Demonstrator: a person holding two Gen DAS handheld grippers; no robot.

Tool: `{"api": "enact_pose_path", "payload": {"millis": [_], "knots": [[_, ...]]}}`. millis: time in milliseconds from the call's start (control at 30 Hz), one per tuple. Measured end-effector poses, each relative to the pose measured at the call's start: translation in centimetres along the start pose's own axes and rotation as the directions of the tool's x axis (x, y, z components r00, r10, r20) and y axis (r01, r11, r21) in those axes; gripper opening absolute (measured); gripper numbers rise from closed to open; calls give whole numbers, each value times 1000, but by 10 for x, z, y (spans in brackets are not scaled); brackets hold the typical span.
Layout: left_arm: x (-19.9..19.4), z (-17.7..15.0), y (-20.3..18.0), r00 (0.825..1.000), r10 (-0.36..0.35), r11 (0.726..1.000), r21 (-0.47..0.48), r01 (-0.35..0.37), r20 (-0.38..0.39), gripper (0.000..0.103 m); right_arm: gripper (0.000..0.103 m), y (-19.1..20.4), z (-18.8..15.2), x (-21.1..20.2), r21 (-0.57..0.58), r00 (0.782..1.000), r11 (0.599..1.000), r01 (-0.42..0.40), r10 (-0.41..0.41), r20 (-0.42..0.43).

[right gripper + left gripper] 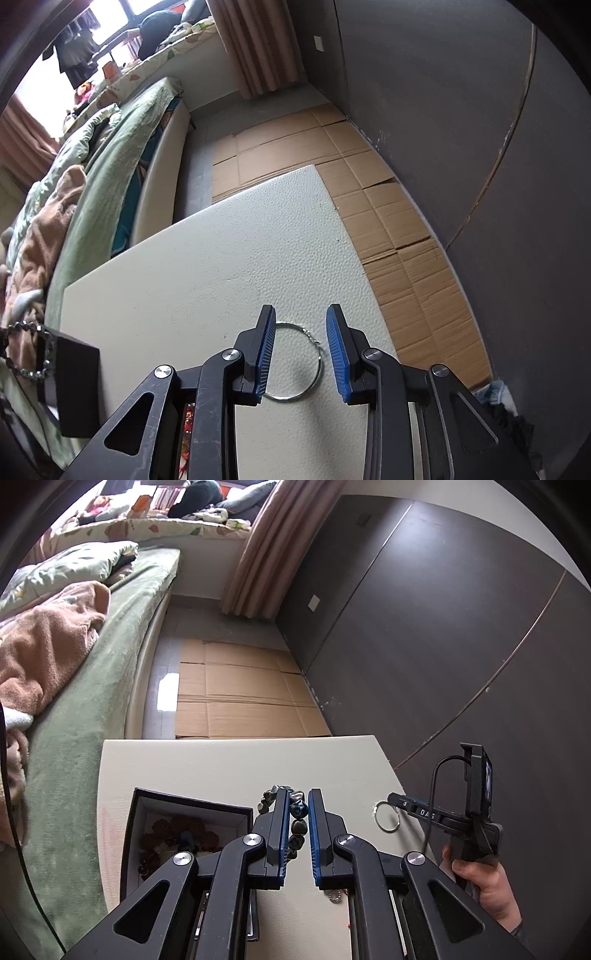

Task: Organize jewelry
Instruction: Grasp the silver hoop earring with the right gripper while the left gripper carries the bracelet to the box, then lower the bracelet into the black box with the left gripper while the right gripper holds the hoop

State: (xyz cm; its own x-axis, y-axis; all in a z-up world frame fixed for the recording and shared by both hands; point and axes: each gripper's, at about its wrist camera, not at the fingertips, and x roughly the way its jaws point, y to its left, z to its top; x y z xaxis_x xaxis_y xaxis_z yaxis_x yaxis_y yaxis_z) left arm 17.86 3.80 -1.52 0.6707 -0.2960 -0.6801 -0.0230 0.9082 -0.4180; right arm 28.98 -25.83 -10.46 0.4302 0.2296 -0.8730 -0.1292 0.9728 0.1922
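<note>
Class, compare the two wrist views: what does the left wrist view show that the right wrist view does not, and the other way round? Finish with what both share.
Only the left wrist view: the left gripper shut on a dark bead bracelet, the open box's inside with reddish-brown beads, the person's hand, and a small ring on the table.

Only the right wrist view: the right gripper's blue pads straddling the hoop without touching it, and a chain at the left edge.

Both: the silver hoop, the white table, the black box, bed, curtain and floor cardboard.

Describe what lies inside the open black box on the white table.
Inside the black box: reddish-brown beaded jewelry on a pale lining. The left hand-held gripper, holding a dark bead bracelet, covers the box's right part.
</note>
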Motion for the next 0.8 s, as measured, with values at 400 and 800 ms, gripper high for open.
{"api": "enact_pose_path", "payload": {"millis": [400,800], "knots": [[-11,-3,9,1000,21,999,-25,-20,13,10,11,7,-20,-7,-118,996,991,55,-64,-69],[-31,-13,16,999,42,999,-34,-41,33,10,6,14,-40,-19,-168,990,978,123,-133,-48]]}}
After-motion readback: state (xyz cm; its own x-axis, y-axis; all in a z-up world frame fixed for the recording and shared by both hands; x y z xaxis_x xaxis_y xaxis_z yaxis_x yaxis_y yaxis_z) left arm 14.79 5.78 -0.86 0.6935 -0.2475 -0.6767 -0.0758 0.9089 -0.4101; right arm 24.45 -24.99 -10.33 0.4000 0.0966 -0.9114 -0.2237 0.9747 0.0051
